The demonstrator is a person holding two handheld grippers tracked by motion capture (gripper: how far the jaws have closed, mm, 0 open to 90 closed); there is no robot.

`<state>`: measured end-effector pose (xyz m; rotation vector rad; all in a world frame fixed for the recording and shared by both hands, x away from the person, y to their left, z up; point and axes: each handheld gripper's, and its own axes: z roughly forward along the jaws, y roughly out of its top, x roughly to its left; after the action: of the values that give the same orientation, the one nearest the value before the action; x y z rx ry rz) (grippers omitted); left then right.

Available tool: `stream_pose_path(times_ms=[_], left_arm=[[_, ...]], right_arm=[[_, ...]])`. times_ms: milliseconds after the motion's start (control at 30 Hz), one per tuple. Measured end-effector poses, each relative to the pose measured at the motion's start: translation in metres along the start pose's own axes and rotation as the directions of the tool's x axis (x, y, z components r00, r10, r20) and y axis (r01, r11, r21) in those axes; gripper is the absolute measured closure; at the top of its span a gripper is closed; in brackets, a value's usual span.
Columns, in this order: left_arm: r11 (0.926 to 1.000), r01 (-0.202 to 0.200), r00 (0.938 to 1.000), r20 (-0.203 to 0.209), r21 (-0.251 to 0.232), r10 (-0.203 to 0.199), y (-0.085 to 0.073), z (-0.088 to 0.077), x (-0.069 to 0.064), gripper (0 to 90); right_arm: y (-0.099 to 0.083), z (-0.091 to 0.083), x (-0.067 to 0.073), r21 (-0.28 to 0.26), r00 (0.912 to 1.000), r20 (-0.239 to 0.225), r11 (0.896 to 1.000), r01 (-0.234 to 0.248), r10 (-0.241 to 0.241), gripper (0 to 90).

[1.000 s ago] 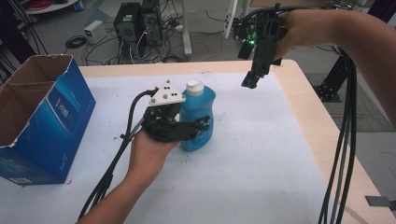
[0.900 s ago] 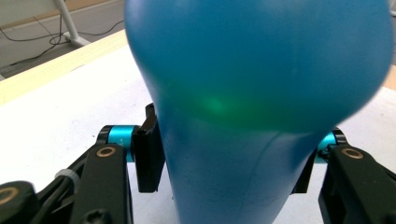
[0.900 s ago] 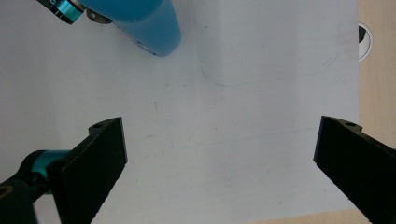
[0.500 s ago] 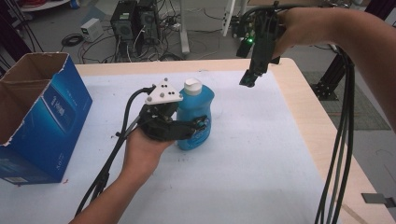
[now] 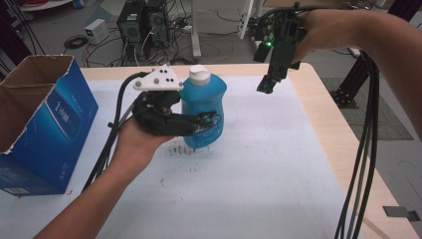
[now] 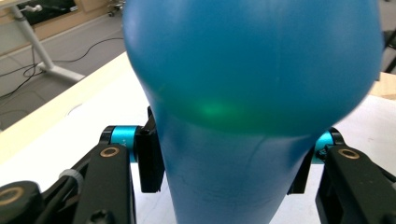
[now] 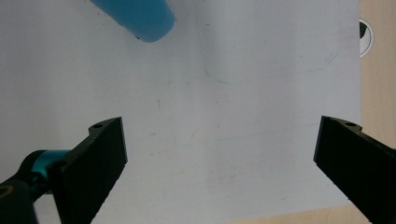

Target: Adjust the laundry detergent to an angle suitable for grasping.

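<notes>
Blue bottle (image 5: 203, 112), clamped by the left gripper (image 5: 199, 122), is lifted at frame centre; placement remains, right gripper (image 5: 264, 85) spread empty.

Cardboard box (image 5: 42, 119) blocks table's (image 5: 318, 129) left edge; white mat (image 5: 259, 174) centre, right side free.

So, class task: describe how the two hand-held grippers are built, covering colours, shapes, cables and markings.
Left gripper: black body, black jaws on cyan cylindrical joints with brass-coloured rivets, a pale grey three-cornered plate dotted with dark holes on top, and black cables trailing back. Right gripper: black too, with a green light glowing and a thick bundle of black cables. Both forearms are bare.
</notes>
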<state>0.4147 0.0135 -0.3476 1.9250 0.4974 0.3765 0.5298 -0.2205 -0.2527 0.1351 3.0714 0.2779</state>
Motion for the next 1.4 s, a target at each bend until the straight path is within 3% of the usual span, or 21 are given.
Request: stream_pose_path(times_ms=[33,67,200,233,267,433,567,667,833,867,900,1067,1400], left_arm=[[0.9996,-0.026,0.9993,0.027,0.011,0.026,0.003,-0.003,0.004,44.9],[0.9996,-0.026,0.9993,0.027,0.011,0.026,0.003,-0.003,0.004,44.8],[0.9973,-0.066,0.9920,0.111,0.034,0.061,0.009,-0.007,0.009,44.9],[0.9949,-0.089,0.9853,0.151,0.047,0.081,0.012,-0.009,0.011,44.8],[0.9949,-0.089,0.9853,0.151,0.047,0.081,0.012,-0.009,0.011,44.8],[0.9908,-0.117,0.9660,0.240,0.067,0.098,0.014,-0.011,0.017,44.8],[0.9907,-0.125,0.9526,0.286,0.055,0.104,0.012,-0.013,0.023,44.9],[0.9901,-0.132,0.9383,0.328,0.049,0.109,0.010,-0.014,0.028,44.9],[0.9870,-0.152,0.9242,0.362,0.053,0.123,0.007,-0.014,0.030,45.1],[0.9845,-0.170,0.9128,0.383,0.043,0.141,0.006,-0.013,0.029,45.2],[0.9845,-0.170,0.9128,0.383,0.043,0.141,0.006,-0.013,0.029,45.2],[0.9761,-0.214,0.8807,0.440,0.037,0.177,0.005,-0.009,0.026,45.2],[0.9674,-0.251,0.8321,0.517,0.031,0.200,0.000,-0.001,0.021,45.2]], right_arm=[[-0.001,0.000,0.001,0.003,1.0000,0.000,1.000,-0.004,0.004,1.9],[-0.001,0.000,0.001,0.003,1.0000,0.000,1.000,-0.004,0.004,1.9],[-0.002,-0.002,0.001,0.000,1.0000,0.000,1.000,-0.007,0.007,1.9],[-0.003,-0.003,0.002,-0.001,1.0000,0.004,1.000,-0.008,0.008,1.9],[-0.003,-0.003,0.002,-0.001,1.0000,0.004,1.000,-0.008,0.008,1.9],[-0.003,-0.003,0.003,0.001,0.9999,0.004,1.000,-0.013,0.013,1.9],[-0.003,-0.003,0.004,0.004,0.9999,0.004,1.000,-0.010,0.010,1.9],[-0.003,-0.002,0.005,0.001,0.9999,0.004,1.000,-0.014,0.014,1.9],[-0.003,-0.002,0.005,0.006,0.9998,0.004,1.000,-0.017,0.017,1.9],[-0.001,-0.002,0.006,0.005,0.9999,0.003,1.000,-0.016,0.016,1.9],[-0.001,-0.002,0.006,0.004,0.9998,0.001,1.000,-0.018,0.018,1.9],[-0.001,0.000,0.006,0.012,0.9998,-0.001,1.000,-0.021,0.021,1.9],[0.001,0.002,0.007,0.026,0.9997,-0.002,0.999,-0.025,0.025,1.9]])
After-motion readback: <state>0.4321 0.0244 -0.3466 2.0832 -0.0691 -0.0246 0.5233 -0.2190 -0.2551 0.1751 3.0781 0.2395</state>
